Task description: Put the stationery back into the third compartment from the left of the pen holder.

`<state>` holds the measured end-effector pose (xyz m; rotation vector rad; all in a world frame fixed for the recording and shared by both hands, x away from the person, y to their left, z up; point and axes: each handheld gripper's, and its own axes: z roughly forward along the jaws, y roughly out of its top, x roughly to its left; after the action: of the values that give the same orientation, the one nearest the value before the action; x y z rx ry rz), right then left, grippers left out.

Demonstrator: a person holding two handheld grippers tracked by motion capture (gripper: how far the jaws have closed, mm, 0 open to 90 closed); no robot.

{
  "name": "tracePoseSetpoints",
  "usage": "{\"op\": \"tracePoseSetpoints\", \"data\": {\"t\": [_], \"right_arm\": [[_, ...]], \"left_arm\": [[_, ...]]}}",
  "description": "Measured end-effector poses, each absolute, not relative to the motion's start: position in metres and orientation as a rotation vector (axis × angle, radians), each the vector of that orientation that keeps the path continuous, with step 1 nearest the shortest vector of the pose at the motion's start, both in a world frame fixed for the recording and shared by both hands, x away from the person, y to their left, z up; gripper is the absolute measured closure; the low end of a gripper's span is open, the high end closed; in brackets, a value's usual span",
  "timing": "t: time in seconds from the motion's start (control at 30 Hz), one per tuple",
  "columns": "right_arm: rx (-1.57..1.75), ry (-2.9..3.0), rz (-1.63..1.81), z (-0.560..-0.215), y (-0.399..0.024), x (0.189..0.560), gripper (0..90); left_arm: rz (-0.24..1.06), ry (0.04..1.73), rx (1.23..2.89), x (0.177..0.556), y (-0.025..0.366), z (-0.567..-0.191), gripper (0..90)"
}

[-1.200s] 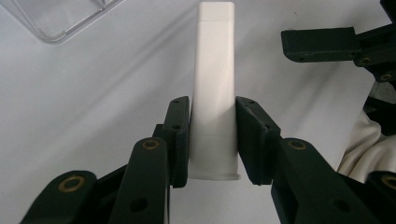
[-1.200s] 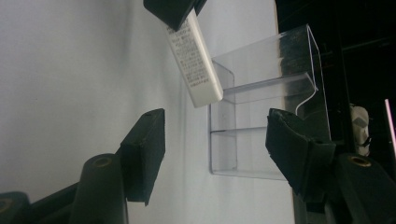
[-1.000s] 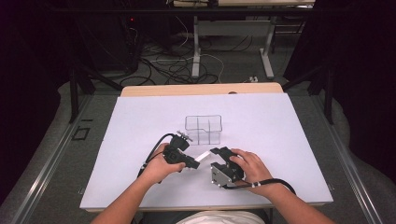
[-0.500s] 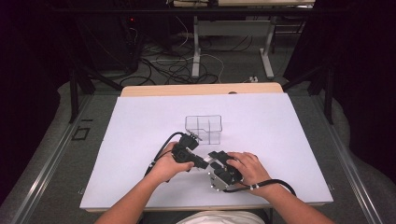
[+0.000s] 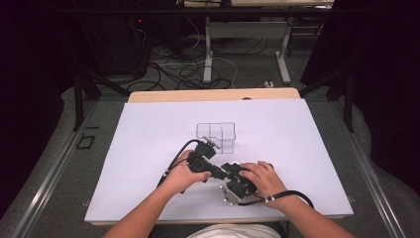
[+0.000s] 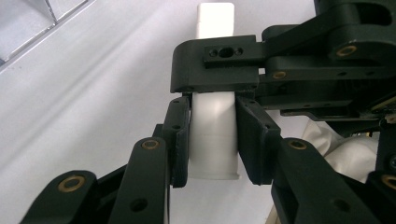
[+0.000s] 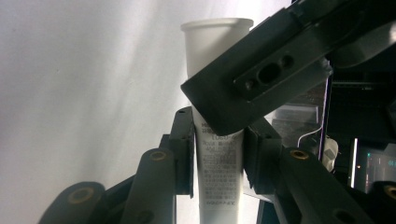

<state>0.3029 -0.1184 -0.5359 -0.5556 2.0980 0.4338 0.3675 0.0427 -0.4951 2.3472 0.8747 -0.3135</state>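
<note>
A white tube with small print (image 7: pixel 219 172) hangs between my two grippers just above the white table, near its front edge. My left gripper (image 6: pixel 214 105) is shut on the tube's wide white cap (image 6: pixel 212 140). My right gripper (image 7: pixel 219 140) has just been closing its jaws; its pads now press the printed body of the tube. Each gripper's jaw crosses the other's view. In the high view the left gripper (image 5: pixel 213 166) and the right gripper (image 5: pixel 235 181) meet tip to tip, and the tube is hidden between them.
A clear plastic box with dividers (image 5: pixel 216 135) stands just beyond the grippers at mid-table. The white table top (image 5: pixel 148 139) spreads to both sides, with a wooden edge (image 5: pixel 213 94) at the back. Cables trail from both grippers toward the front edge.
My left hand has shifted right and slightly up, bringing its gripper against the right one. The right hand has stayed in place.
</note>
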Motion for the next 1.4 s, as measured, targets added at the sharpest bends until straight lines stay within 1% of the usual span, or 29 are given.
{"op": "tracePoseSetpoints", "data": {"t": [0.13,0.37,0.5,0.6,0.9,1.1,1.27,1.4], "right_arm": [[-0.56,2.085,0.438,-0.537,-0.119,0.303,69.0],[-0.565,2.077,0.436,-0.537,-0.118,0.304,69.4],[-0.553,2.093,0.417,-0.535,-0.119,0.304,69.4],[-0.545,2.091,0.423,-0.535,-0.121,0.305,69.4],[-0.532,2.1,0.413,-0.536,-0.123,0.308,69.4],[-0.516,2.093,0.411,-0.538,-0.124,0.309,69.4],[-0.524,2.108,0.406,-0.536,-0.124,0.31,69.4],[-0.51,2.101,0.421,-0.535,-0.125,0.311,69.4]], "left_arm": [[-0.329,0.887,2.336,0.368,0.044,-0.496,66.9],[-0.321,0.886,2.312,0.367,0.046,-0.497,65.9],[-0.338,0.887,2.284,0.366,0.048,-0.495,59.8],[-0.317,0.893,2.27,0.365,0.051,-0.494,55.2],[-0.287,0.916,2.219,0.368,0.067,-0.491,51.9],[-0.216,0.944,2.176,0.372,0.079,-0.492,47.2],[-0.097,0.981,2.17,0.375,0.091,-0.499,42.8],[-0.014,0.978,2.2,0.375,0.101,-0.502,40.5]]}}
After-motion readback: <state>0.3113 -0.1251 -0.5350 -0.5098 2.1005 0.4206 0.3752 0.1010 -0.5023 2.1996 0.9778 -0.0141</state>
